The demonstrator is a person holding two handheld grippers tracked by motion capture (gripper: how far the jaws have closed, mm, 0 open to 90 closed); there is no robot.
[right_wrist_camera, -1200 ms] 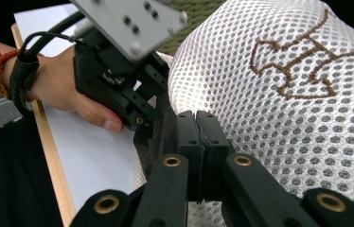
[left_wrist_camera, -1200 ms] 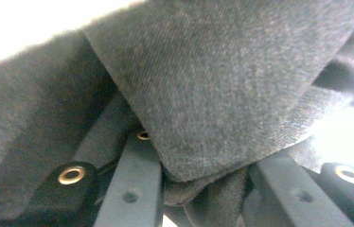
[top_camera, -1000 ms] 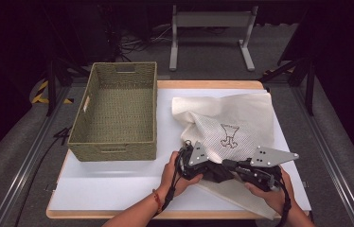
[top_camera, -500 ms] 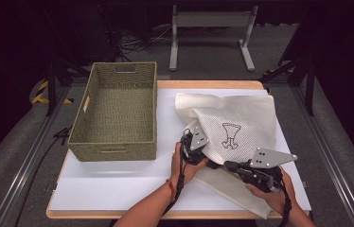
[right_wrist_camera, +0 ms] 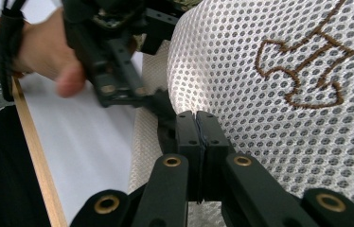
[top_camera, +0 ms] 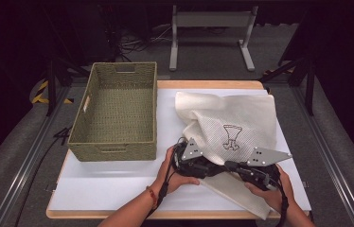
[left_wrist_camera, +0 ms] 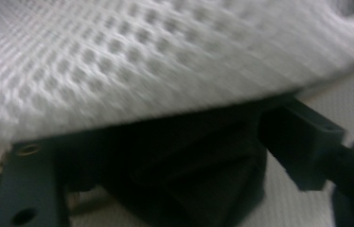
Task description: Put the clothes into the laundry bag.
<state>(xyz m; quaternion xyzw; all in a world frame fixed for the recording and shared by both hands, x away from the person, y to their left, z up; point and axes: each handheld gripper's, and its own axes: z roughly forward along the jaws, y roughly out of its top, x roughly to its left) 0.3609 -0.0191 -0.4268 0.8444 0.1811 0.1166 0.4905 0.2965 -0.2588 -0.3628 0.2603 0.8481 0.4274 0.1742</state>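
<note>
High view shows the right gripper (top_camera: 234,166) pinching the white mesh fabric bag (top_camera: 241,125) while the left gripper (top_camera: 202,166), jaws just spread, should regrip the near edge squarely.

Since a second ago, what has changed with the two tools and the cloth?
The left tool has just opened its jaws, letting go of the cloth; the mesh now lies over them in the left gripper view. Its hand slid a little toward the right tool. The folded-over mesh flap settled slightly. The right tool stays shut on the cloth's edge, and the basket has not moved.
</note>
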